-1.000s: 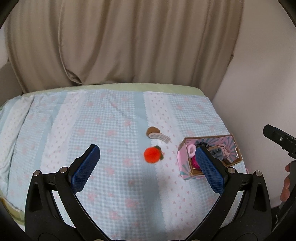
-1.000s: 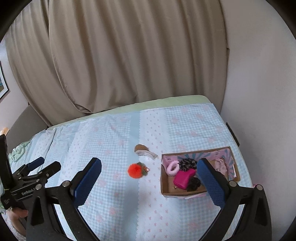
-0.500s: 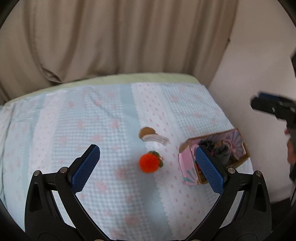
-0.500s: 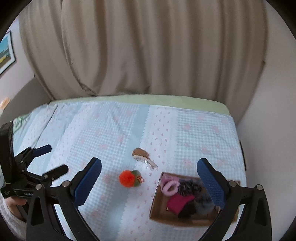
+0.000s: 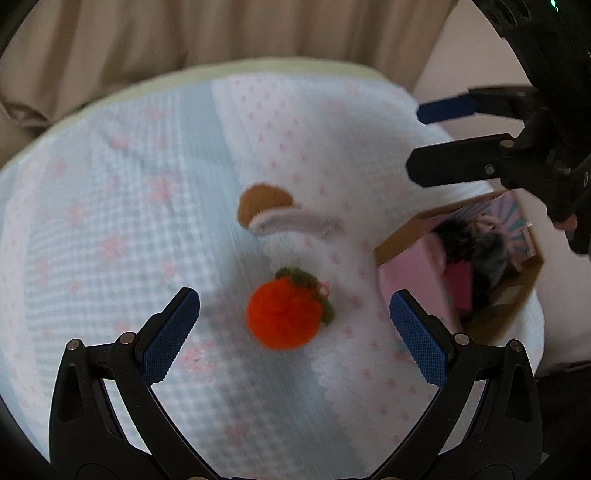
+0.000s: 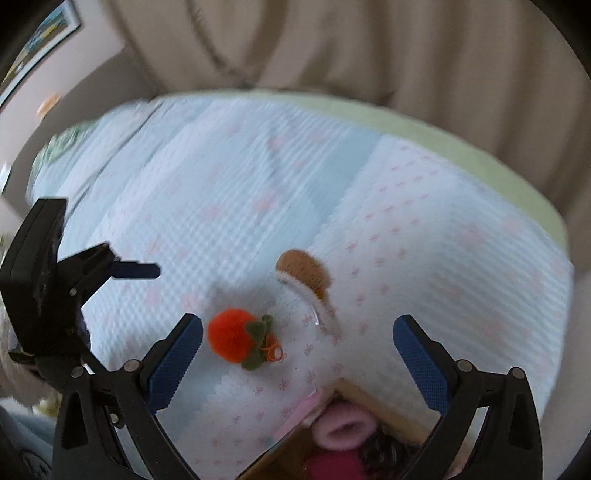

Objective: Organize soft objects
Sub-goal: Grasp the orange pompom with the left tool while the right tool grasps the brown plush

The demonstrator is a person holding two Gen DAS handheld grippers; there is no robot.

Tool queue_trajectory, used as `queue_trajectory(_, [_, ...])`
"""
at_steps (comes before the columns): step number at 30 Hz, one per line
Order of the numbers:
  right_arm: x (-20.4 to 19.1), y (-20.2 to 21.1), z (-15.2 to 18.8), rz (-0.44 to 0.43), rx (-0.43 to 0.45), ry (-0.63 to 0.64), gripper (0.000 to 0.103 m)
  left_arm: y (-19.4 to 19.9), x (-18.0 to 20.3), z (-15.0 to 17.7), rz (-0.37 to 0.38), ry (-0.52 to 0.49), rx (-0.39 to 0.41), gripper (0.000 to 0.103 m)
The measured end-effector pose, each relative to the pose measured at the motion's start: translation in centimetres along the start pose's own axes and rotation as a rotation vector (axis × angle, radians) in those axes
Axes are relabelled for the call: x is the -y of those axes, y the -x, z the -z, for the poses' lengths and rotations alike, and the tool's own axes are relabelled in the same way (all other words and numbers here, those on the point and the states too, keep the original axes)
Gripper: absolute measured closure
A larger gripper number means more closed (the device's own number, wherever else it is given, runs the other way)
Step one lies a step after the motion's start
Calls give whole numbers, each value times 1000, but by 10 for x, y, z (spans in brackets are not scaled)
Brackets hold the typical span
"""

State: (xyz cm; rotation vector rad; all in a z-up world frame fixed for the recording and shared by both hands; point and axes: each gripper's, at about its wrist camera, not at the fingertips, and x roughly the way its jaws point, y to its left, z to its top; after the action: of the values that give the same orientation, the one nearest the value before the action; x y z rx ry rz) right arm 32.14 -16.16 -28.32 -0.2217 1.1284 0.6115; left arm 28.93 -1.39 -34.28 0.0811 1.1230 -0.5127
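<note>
An orange fluffy pom-pom with a green leaf (image 5: 283, 316) lies on the blue-and-white bed cover, just ahead of my open, empty left gripper (image 5: 294, 325). It also shows in the right wrist view (image 6: 234, 335), left of centre. A brown-and-white soft piece (image 5: 275, 210) lies just beyond it, also seen in the right wrist view (image 6: 306, 278). My right gripper (image 6: 297, 350) is open and empty above both. A cardboard box (image 5: 476, 258) at the right holds pink, black and grey soft things; its near corner shows in the right wrist view (image 6: 354, 432).
The bed cover (image 5: 140, 206) spreads wide to the left. Beige curtains (image 5: 221, 29) hang behind the bed. A wall (image 5: 476, 59) runs along the right side. A framed picture (image 6: 40, 40) hangs at the far left.
Both grippers have moved down and forward toward the bed. The pom-pom and brown piece now look larger and closer. The box has slid toward the lower edge of the right wrist view.
</note>
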Motion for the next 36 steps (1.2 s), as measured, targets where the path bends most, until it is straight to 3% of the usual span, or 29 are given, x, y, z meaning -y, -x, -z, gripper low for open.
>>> queue_trajectory(5, [6,-72,-10,-54,-118,120,1,-48,-11,11,24,41,-26,1])
queue_trajectory(8, [13,-110,-18,-85,-181,133,10,-73,-11,17,24,27,-40,3])
queue_trajectory(13, [10,-155,-29,-97,-248,213,14,-104,-8,25,33,3,-59,11])
queue_trajectory(16, [6,-176,-34,-106,-289,258,26,-121,-7,28,36,-11,-80,25])
queue_trajectory(18, [3,-189,-36,-94,-318,284,29,-130,-6,30,33,-23,-96,38])
queue_trajectory(24, [-5,-207,-42,-94,-366,331,57,-137,-5,27,29,-49,-102,65])
queue_trajectory(27, [-7,-211,-43,-75,-370,345,64,-137,-7,26,34,-42,-107,68])
queue_trajectory(36, [-15,-190,-42,-54,-318,305,67,-117,-25,13,31,0,-80,69])
